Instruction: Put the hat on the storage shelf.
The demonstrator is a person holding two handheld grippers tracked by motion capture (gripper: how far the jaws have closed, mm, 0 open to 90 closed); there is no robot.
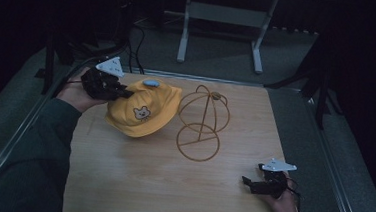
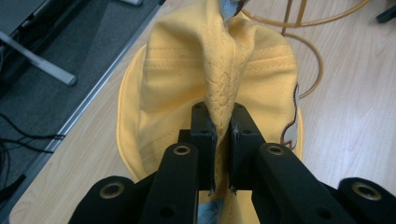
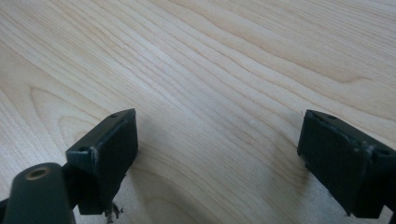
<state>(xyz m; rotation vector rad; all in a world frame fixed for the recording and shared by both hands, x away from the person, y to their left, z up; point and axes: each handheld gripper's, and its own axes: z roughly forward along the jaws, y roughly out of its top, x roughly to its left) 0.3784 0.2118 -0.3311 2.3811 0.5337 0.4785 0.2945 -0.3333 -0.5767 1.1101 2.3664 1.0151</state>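
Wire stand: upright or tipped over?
Upright. The wire stand sits on its ring base on the table, dome frame on top, beside the yellow hat and apart from it.

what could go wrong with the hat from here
1. The left claw pinches only a narrow fold of the yellow hat, so the fabric could slip out as it is carried.
2. The wire stand sits right beside the hat and looks light; the hanging brim could snag it or tip it over.
3. The right claw rests open far from the stand, so nothing steadies it.
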